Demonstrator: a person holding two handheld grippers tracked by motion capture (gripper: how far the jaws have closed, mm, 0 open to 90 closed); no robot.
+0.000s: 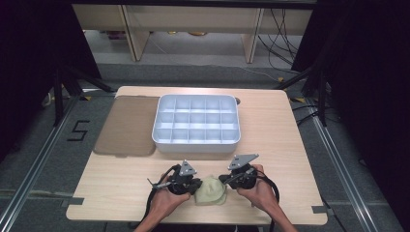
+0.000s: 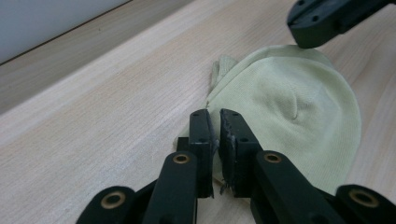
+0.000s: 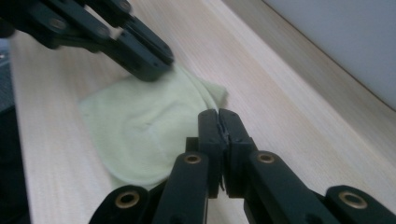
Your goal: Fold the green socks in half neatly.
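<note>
A pale green knitted cloth point(image 1: 211, 191) lies flat on the wooden table point(image 1: 121, 183) near its front edge, between my two grippers. My left gripper point(image 2: 214, 115) sits at the cloth's point(image 2: 289, 112) left edge. Its jaws are closed, with a thin fold of the fabric running in between them. My right gripper point(image 3: 218, 115) rests at the opposite edge of the cloth point(image 3: 140, 130), jaws pressed fully together, with no fabric visible between them. In the high view the left gripper point(image 1: 195, 185) and right gripper point(image 1: 225, 180) flank the cloth, each held by a hand.
A white tray point(image 1: 196, 145) divided into several empty compartments stands in the middle of the table. A flat brown lid point(image 1: 128, 125) lies to its left. Bare wood stretches left and right of the hands.
</note>
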